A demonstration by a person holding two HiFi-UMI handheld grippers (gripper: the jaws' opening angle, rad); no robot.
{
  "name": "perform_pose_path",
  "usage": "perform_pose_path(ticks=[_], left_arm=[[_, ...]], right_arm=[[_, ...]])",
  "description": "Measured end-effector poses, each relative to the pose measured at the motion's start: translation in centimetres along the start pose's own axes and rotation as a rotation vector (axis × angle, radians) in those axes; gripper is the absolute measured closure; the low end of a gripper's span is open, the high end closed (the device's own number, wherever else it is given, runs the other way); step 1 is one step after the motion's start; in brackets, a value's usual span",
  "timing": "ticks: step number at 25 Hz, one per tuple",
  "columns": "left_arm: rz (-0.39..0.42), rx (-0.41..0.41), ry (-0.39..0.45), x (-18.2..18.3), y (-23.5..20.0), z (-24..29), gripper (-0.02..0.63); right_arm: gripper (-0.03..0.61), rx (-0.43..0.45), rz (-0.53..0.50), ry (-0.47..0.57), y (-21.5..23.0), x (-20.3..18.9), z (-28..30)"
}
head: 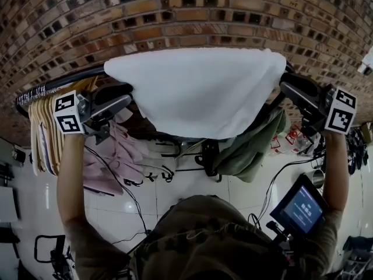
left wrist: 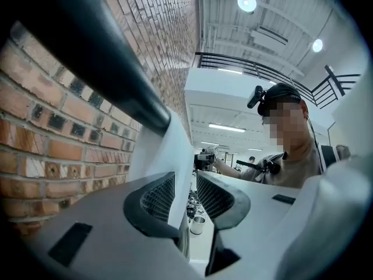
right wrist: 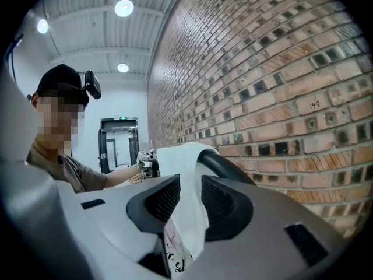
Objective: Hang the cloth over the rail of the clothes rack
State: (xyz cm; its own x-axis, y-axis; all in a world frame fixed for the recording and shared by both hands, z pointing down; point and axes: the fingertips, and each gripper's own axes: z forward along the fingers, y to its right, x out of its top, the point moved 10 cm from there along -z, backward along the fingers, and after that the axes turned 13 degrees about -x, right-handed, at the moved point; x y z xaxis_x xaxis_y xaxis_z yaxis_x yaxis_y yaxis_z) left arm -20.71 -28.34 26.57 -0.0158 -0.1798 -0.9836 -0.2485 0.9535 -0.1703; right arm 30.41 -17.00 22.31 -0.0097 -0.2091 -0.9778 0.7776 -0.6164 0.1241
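Note:
A white cloth [head: 198, 89] is draped over the dark rail [head: 64, 80] of the clothes rack and hangs down on my side. My left gripper [head: 125, 101] is at the cloth's left edge. In the left gripper view the cloth [left wrist: 169, 150] passes between the pads just under the rail [left wrist: 105, 57], and that gripper [left wrist: 185, 191] is open, with a gap beside the right pad. My right gripper [head: 285, 83] is at the cloth's right edge. Its view shows the cloth [right wrist: 186, 168] lying loose between the pads below the rail [right wrist: 224, 165], with this gripper [right wrist: 190, 200] open only a little.
A brick wall [head: 233, 16] stands close behind the rail. Beige garments on hangers [head: 44, 127] fill the rail's left end. Pink clothes [head: 116, 150] and a green garment [head: 250, 150] hang below. A small screen [head: 300, 209] sits at the lower right, and cables cross the white floor.

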Motion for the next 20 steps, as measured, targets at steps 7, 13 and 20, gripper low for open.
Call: perform_pose_path(ticks=[7,13,20], left_arm=[[0.017,-0.022,0.011,0.9,-0.6,0.7,0.511],[0.022,-0.046,0.034,1.6,-0.8,1.2,0.512],[0.021,-0.017,0.021,1.4,-0.3,0.1,0.512]], right_arm=[[0.485,0.015,-0.034,0.023,-1.4,0.8,1.1],[0.486,0.027,0.006,0.040,-1.7,0.7,1.8],[0.561,0.005,0.053,0.091,-0.5,0.7,1.2]])
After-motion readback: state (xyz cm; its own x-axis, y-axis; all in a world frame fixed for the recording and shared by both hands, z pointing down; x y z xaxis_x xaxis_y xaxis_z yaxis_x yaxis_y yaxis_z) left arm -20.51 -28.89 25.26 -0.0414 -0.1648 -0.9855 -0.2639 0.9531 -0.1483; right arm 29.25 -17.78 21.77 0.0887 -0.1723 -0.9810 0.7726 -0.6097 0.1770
